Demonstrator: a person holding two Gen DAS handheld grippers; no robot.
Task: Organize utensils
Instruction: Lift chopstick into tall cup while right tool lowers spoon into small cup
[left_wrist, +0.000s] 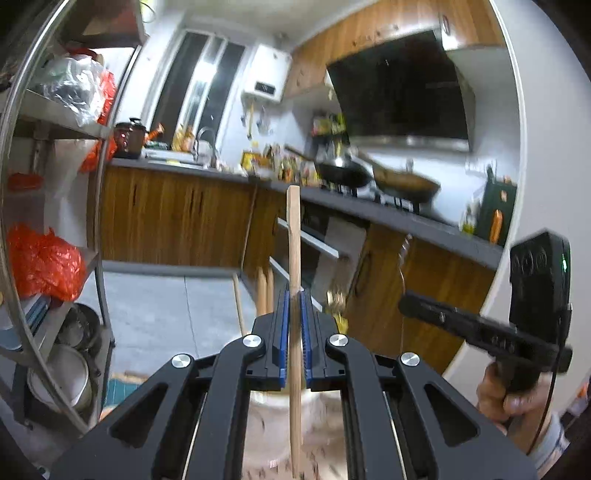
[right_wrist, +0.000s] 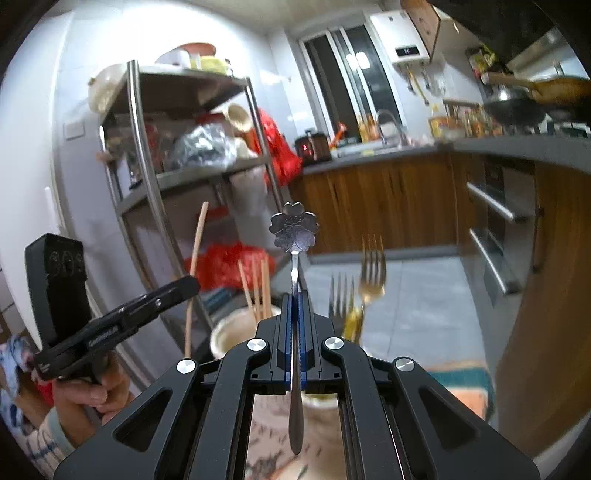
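Two forks (right_wrist: 364, 284) stand beside the clamped spoon (right_wrist: 294, 236)

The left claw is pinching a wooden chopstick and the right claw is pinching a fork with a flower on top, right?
Almost. The left gripper does pinch the wooden chopstick. But the right gripper holds a metal spoon with a flower-shaped end, not a fork, as the right wrist view shows. The forks stand beyond it, not gripped.

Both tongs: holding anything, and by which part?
Left tongs grip a wooden chopstick mid-shaft. Right tongs grip a flower-topped metal utensil by its thin handle.
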